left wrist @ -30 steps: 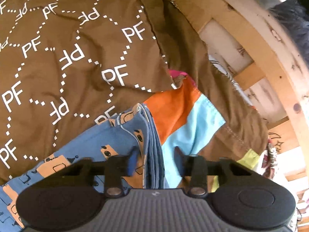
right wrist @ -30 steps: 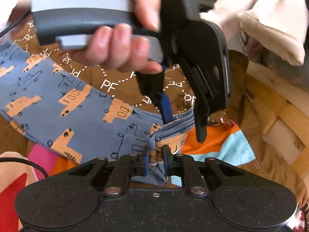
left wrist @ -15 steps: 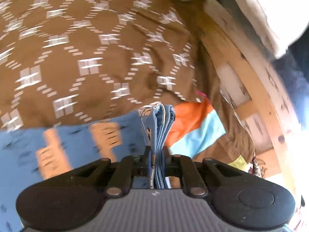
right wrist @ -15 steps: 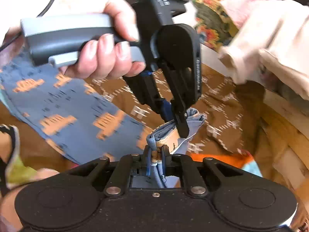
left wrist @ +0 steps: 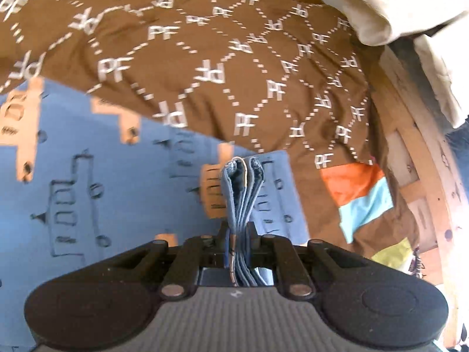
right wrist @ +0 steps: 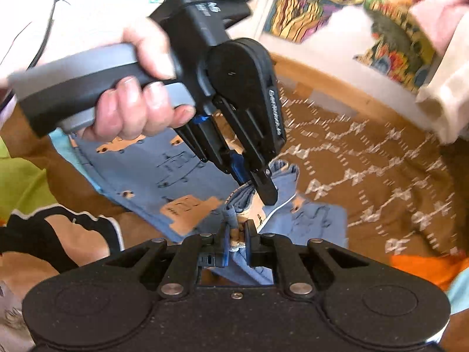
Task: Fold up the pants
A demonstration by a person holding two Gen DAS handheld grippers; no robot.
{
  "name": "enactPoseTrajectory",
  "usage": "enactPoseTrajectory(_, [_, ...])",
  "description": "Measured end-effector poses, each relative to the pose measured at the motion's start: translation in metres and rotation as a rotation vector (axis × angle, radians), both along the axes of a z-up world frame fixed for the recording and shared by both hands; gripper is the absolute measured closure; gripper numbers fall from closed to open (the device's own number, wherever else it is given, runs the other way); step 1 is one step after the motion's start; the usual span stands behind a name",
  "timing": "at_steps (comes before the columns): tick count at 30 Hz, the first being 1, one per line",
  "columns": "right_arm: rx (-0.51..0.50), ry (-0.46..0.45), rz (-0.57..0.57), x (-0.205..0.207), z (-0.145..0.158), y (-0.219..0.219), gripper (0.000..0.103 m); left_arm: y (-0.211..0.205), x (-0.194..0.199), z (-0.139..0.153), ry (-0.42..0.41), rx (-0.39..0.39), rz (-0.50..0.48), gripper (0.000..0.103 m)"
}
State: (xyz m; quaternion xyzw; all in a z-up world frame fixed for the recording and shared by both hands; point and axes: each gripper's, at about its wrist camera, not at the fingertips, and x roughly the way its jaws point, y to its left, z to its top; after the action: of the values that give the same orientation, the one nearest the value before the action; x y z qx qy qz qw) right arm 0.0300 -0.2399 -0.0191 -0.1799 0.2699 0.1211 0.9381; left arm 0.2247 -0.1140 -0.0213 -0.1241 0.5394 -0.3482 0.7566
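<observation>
Home bedroom; quilt (left wrist: 205,44), wooden bedframe (left wrist: 422,152)

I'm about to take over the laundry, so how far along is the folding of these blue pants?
Done: the left tool and the right tool are each shut on a bunched edge of the blue pants, several layers thick. In hand: that edge is lifted over the part lying flat on the brown bedspread. Left: laying it down, smoothing it and any further fold.
</observation>
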Motion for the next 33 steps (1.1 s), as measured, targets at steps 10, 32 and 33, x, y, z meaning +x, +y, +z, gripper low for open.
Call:
enactPoseTrajectory(10, [0.003, 0.084, -0.027, 0.013, -0.015, 0.011, 0.082, 0.022, -0.004, -0.024, 0.003, -0.065, 0.035, 0.085])
enactPoseTrajectory(32, [-0.036, 0.069, -0.005, 0.016, -0.017, 0.016, 0.083, 0.023, -0.007, -0.025, 0.035, -0.033, 0.105, 0.091])
enactPoseTrajectory(33, [-0.037, 0.069, -0.003, 0.015, -0.017, 0.016, 0.084, 0.022, -0.008, -0.023, 0.025, -0.028, 0.104, 0.091])
